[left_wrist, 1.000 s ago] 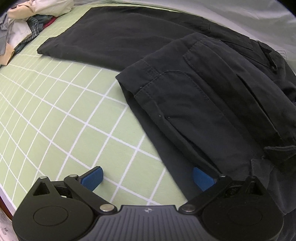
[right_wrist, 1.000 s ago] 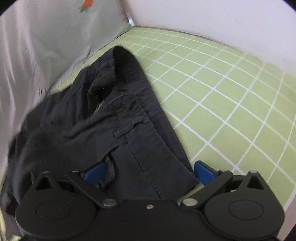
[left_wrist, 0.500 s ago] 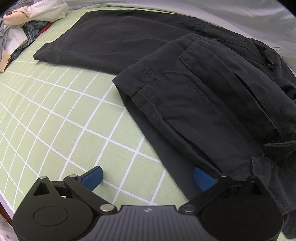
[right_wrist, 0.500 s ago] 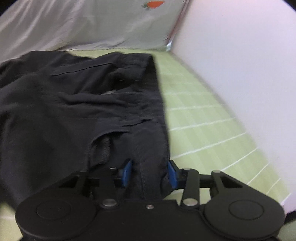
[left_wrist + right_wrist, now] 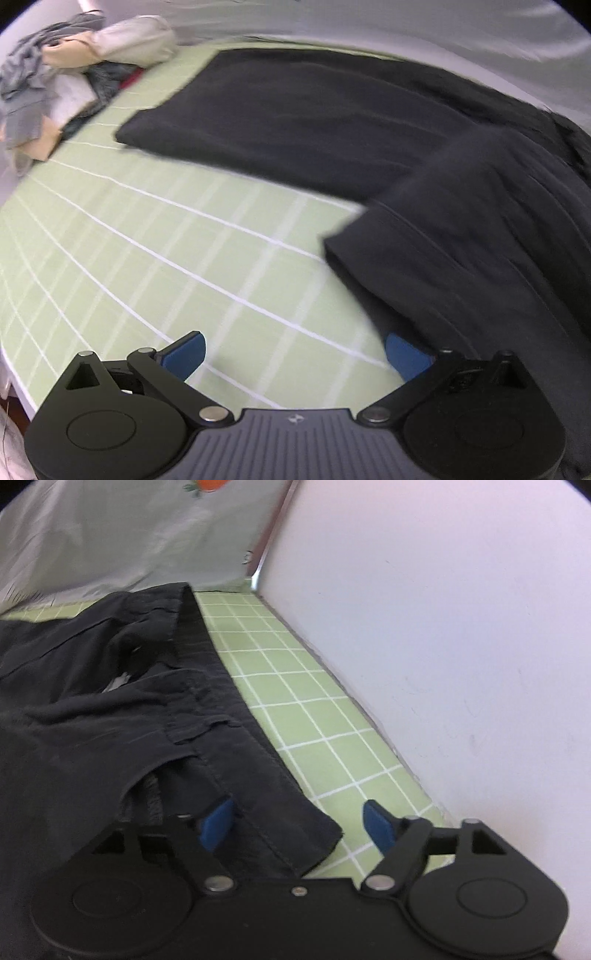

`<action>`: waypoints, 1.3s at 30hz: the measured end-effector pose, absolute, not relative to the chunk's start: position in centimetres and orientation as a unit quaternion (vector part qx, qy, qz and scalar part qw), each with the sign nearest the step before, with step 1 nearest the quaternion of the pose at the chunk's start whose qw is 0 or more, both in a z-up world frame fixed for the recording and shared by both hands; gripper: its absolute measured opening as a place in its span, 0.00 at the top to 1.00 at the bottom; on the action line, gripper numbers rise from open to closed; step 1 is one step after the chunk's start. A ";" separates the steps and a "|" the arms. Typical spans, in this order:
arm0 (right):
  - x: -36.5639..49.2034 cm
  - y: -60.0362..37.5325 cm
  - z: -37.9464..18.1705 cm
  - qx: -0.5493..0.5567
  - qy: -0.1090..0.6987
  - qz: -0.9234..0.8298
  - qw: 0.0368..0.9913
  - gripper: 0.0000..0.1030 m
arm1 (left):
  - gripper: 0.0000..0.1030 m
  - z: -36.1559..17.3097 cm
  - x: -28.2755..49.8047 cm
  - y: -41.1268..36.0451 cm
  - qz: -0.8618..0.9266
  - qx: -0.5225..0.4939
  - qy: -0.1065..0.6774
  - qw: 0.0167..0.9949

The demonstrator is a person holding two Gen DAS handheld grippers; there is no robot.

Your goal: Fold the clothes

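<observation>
Black trousers [image 5: 369, 122] lie on a green grid mat [image 5: 147, 258], one leg stretched to the far left and the other part folded over at the right [image 5: 480, 240]. My left gripper [image 5: 295, 354] is open over the mat, its right finger at the folded edge. In the right wrist view the trousers' waistband [image 5: 236, 746] runs toward the gripper. My right gripper [image 5: 299, 827] is open, with the waistband corner [image 5: 310, 842] lying between its blue pads, not pinched.
A heap of other clothes [image 5: 55, 85] sits at the mat's far left corner. A grey cloth backdrop [image 5: 110, 535] hangs behind. A white wall [image 5: 443, 627] borders the mat close on the right.
My right gripper was shut on the waistband half a second ago and has opened, letting it go. The left gripper pulled back and left; the view is blurred.
</observation>
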State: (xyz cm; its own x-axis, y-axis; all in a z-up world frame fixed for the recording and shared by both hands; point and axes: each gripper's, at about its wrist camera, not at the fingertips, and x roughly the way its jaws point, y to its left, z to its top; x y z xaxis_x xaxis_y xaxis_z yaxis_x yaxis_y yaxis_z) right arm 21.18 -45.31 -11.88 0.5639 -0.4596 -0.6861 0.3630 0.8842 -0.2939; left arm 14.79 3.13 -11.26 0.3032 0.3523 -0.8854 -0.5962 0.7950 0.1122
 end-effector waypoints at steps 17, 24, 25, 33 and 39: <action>20.5 -45.8 -12.2 -0.015 0.394 -0.253 0.884 0.15 | 0.02 -11.9 17.2 5.2 0.192 -0.163 0.448 0.858; 20.7 -45.5 -12.4 -0.017 0.393 -0.263 0.881 0.15 | 0.57 -12.0 17.9 3.1 0.130 -0.072 0.420 0.895; 20.7 -45.5 -12.4 -0.016 0.392 -0.265 0.881 0.15 | 0.68 -11.9 17.9 2.6 0.126 -0.066 0.419 0.897; 21.1 -44.5 -12.4 -0.043 0.391 -0.280 0.876 0.14 | 0.88 -10.3 17.1 2.7 0.152 -0.040 0.422 0.893; 21.0 -43.9 -12.5 -0.059 0.391 -0.281 0.875 0.09 | 0.88 -7.2 15.5 2.3 0.191 0.036 0.397 0.897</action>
State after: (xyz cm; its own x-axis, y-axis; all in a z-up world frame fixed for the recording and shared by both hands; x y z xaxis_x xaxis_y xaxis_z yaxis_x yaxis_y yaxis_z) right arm 21.04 -43.92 -12.50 0.5367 -0.5376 -0.6504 0.4461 0.8350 -0.3221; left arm 15.49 2.32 -7.21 0.6124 0.3720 -0.6976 -0.3142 0.9242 0.2171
